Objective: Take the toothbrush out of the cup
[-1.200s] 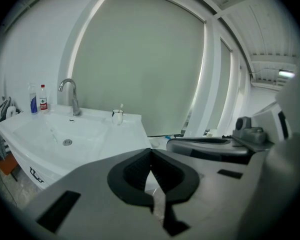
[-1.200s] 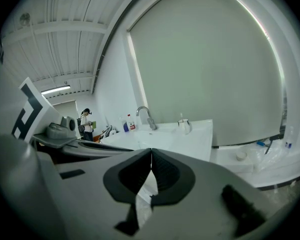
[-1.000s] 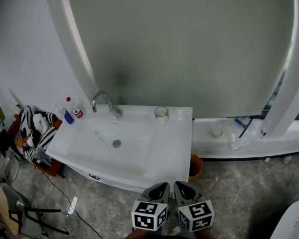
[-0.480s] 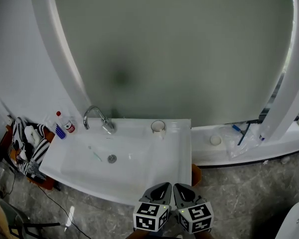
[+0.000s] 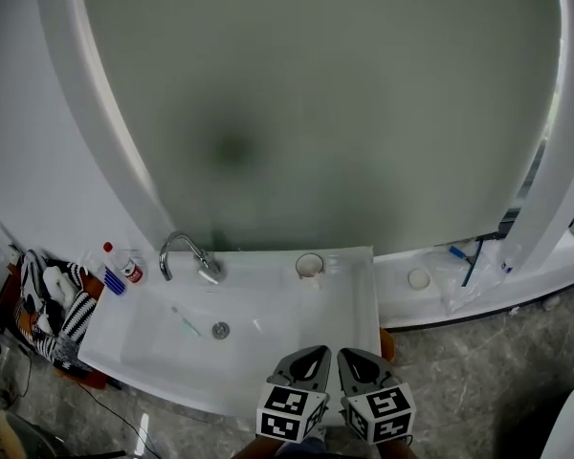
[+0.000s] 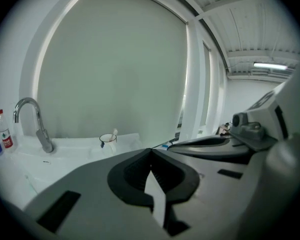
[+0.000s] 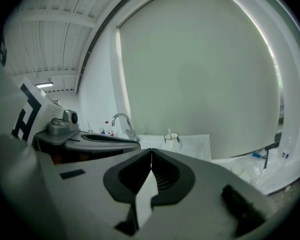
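Head view: the left tool (image 5: pixel 306 361) and right tool (image 5: pixel 359 361) hang side by side at the near edge of the sink (image 5: pixel 349 299), their marker cubes nearest the camera. Both point toward the back wall. The cup (image 5: pixel 309 266) stands on the sink's back ledge, to the right of the faucet (image 5: pixel 184 253) and well apart from both tools. That spot keeps it out of the basin and easy to reach from the front. A small bottle (image 5: pixel 131 272) sits left of the faucet, and a thin greenish stick (image 5: pixel 187 326) lies in the basin. The toothbrush is too small to make out from here.

Left gripper view: the jaws are clenched with their tips touching and nothing between them. The toothbrush (image 6: pixel 114 132) stands in the cup, leaning on the rim with its top poking above it, which leaves a free end to pinch. The cup lies ahead and to the left of the jaw line, and the right tool runs alongside.

Right gripper view: these jaws are also pressed together and empty. The cup shows just above the tips, slightly to the right, so this tool looks better lined up with it. The task seems to be at the approach, with the toothbrush not yet touched. Whichever tool goes in will probably have to open before it reaches the rim.
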Available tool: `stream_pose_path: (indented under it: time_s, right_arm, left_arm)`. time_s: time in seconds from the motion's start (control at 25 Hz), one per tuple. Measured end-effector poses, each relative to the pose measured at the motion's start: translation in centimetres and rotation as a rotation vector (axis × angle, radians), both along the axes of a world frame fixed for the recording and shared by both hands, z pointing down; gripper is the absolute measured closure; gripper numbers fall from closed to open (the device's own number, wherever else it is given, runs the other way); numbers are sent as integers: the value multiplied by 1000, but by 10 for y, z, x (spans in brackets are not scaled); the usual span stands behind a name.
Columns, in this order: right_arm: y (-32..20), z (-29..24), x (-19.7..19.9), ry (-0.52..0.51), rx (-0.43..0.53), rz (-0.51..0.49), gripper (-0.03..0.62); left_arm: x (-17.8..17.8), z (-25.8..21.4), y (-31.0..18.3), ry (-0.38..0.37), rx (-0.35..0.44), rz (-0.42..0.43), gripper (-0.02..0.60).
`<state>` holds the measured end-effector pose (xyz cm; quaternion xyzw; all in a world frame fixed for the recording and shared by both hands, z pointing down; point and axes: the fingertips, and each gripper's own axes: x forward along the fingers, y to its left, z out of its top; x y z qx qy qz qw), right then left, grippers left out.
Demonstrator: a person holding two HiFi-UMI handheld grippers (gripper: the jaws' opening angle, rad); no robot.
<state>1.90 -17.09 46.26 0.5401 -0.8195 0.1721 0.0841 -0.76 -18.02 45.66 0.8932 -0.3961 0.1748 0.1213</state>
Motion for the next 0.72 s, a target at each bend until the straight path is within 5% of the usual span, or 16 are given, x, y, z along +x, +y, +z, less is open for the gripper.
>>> stream_pose_path:
  time_s: [0.72]
  right_arm:
    - [-79, -14, -22, -12, 15, 75, 583]
  left_arm:
    - [-26, -12, -109, -55, 90, 135, 571]
